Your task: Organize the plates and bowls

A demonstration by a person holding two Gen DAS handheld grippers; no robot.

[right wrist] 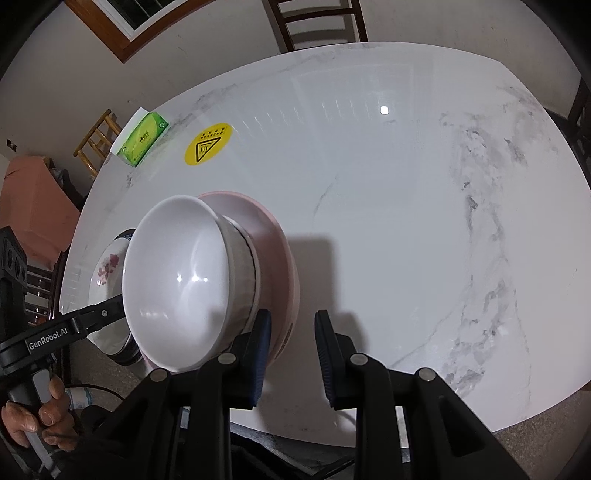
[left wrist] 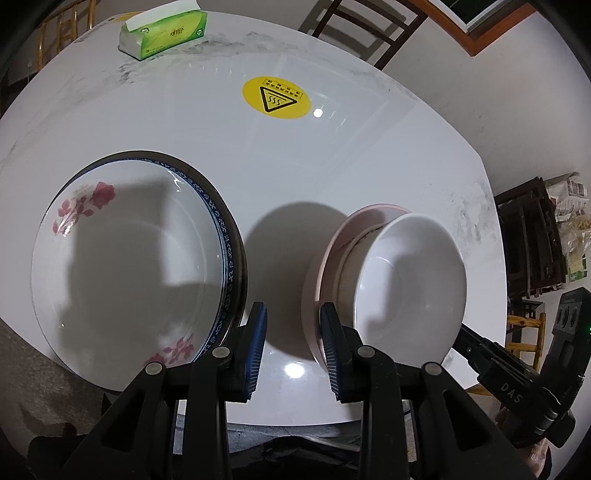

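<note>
On the white marble table (left wrist: 295,166) a rose-patterned plate (left wrist: 129,258) tops a stack with a blue-rimmed plate under it. To its right a pink plate (left wrist: 314,288) carries nested bowls, with a white bowl (left wrist: 410,280) on top. My left gripper (left wrist: 295,350) hangs over the bare strip between the two stacks, jaws narrowly apart and holding nothing. In the right wrist view the white bowl (right wrist: 177,280) sits in a ribbed grey bowl (right wrist: 243,277) on the pink plate (right wrist: 273,251). My right gripper (right wrist: 291,354) stands open at that plate's near right rim, pads not pressing on it.
A green tissue box (left wrist: 166,33) and a round yellow warning sticker (left wrist: 276,98) lie at the far side of the table. Dark wooden chairs (right wrist: 317,22) stand behind it. A hand (right wrist: 37,417) holds the left gripper's handle. The table's near edge runs just under both grippers.
</note>
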